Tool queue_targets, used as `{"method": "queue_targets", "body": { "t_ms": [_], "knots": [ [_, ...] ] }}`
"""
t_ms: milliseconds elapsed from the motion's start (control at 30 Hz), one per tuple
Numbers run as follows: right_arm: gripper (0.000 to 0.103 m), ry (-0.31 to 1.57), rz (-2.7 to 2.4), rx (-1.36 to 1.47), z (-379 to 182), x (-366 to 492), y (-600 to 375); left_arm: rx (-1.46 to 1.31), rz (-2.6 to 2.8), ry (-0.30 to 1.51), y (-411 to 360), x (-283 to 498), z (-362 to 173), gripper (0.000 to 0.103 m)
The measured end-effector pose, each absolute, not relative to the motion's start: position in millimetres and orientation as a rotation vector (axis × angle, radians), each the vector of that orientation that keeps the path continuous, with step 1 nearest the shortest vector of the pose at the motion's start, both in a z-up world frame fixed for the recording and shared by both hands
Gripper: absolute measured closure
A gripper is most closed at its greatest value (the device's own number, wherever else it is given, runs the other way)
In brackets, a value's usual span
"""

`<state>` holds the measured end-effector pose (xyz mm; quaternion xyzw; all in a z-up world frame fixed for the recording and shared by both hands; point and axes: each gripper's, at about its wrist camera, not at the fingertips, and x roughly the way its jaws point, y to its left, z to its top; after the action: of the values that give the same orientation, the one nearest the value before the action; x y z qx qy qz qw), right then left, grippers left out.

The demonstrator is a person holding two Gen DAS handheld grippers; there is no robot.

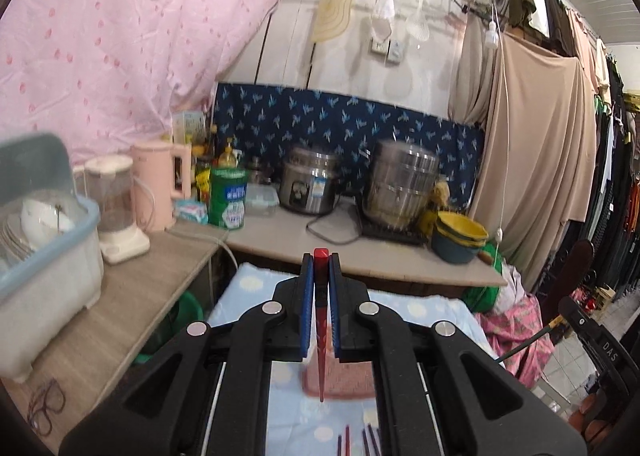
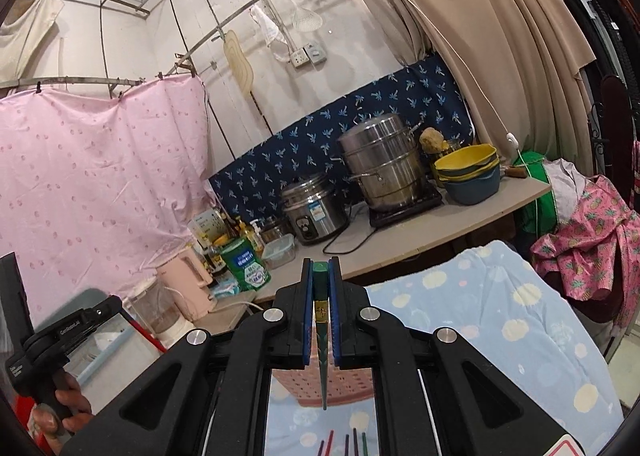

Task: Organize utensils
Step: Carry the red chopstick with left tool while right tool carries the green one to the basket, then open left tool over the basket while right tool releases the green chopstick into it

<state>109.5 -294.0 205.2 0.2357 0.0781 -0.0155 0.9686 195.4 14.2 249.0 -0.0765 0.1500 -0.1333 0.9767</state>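
Note:
My left gripper (image 1: pixel 321 260) is shut on a red chopstick (image 1: pixel 321 336) that hangs tip-down over a pink perforated holder (image 1: pixel 352 380) on the blue cloth. My right gripper (image 2: pixel 321 266) is shut on a green chopstick (image 2: pixel 322 360) with a gold band, tip-down over the same pink holder (image 2: pixel 344 384). Several more chopsticks lie on the cloth below, in the left wrist view (image 1: pixel 370 438) and the right wrist view (image 2: pixel 347 443). The other gripper shows at the edge of each view: the right one (image 1: pixel 592 336) and the left one (image 2: pixel 68 336), held by a hand.
A blue dotted cloth (image 2: pixel 500 320) covers the work surface. Behind it a counter (image 1: pixel 280 236) holds a rice cooker (image 1: pixel 310 186), steel steamer pot (image 1: pixel 402 182), stacked bowls (image 1: pixel 460 236), blender (image 1: pixel 116 204), pink kettle (image 1: pixel 158 184). A dish rack (image 1: pixel 44 248) stands at left.

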Motion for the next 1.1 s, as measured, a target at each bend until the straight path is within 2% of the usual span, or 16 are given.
{"method": "queue_targets", "body": {
  "t_ms": [200, 367, 867, 1000, 1100],
  "knots": [
    [0.096, 0.081, -0.035, 0.492, 224, 137, -301, -0.161, -0.274, 0.229, -1, 218, 272, 0.096],
    [0.096, 0.089, -0.042, 0.48, 223, 166, -302, -0.136, -0.261, 0.207, -19, 239, 272, 0.096],
    [0.096, 0.273, -0.046, 0.443, 162, 213, -293, -0.083, -0.252, 0.356, -41, 278, 210, 0.096],
    [0.085, 0.26, -0.059, 0.414, 162, 206, -288, -0.102, -0.232, 0.368, -33, 278, 206, 0.093],
    [0.077, 0.25, -0.059, 0.408, 164, 199, -286, -0.107, -0.221, 0.377, -28, 276, 204, 0.083]
  ]
}}
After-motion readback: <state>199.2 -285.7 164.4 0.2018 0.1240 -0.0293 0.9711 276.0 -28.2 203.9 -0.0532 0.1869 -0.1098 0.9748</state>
